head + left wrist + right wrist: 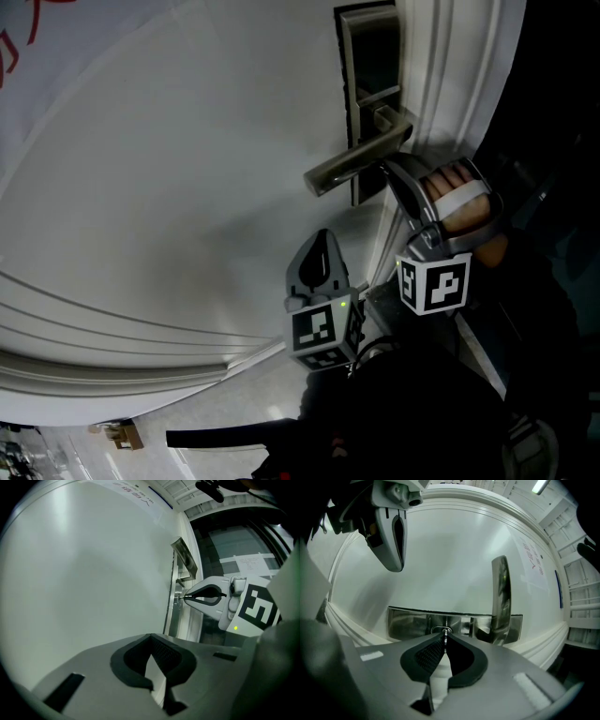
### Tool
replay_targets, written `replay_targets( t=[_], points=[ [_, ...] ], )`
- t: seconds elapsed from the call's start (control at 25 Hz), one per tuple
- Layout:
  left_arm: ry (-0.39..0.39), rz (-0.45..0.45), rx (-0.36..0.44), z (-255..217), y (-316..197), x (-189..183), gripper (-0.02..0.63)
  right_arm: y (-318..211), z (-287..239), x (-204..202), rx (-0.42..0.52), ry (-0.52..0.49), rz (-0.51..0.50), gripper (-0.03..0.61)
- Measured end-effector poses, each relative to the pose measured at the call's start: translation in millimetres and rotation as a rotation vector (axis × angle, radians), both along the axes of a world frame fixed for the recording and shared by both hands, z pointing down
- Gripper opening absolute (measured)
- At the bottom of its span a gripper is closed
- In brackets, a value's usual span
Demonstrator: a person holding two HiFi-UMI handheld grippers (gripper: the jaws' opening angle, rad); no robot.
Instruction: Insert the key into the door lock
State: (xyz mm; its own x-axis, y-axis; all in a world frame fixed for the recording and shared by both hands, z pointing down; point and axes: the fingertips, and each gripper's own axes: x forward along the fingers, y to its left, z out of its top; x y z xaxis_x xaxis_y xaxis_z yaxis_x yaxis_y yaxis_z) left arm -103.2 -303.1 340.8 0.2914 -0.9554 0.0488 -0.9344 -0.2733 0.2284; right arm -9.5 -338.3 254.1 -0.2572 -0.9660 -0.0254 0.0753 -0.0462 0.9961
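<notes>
A brushed-metal lock plate [372,56] with a lever handle [349,166] is mounted on the white door [169,187]. A hand holds my right gripper [389,172] just below the handle, tips against the plate. In the right gripper view its jaws are shut on a thin key [445,640], whose tip is at the oval keyhole [442,630]; I cannot tell how deep it sits. The lever [500,597] stands just right of the keyhole. The left gripper view shows that gripper [186,596] touching the plate [178,597]. My left gripper [323,242] hangs lower left, shut and empty, facing the bare door.
The door edge and white frame moulding [441,84] run right of the lock. Curved panel mouldings [141,347] cross the door's lower part. Paper sheets are stuck on glass [248,564] beyond the door edge. A small brown object [120,434] lies on the floor.
</notes>
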Motion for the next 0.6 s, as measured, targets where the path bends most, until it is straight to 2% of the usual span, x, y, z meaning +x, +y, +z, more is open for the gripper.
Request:
replay_targets(
  t=[0.6],
  points=[
    [-0.005,-0.001,0.005,-2.7,0.4,-0.7,0.002,-0.1,-0.5,0.6,-0.002,0.002,0.003,0.013]
  ],
)
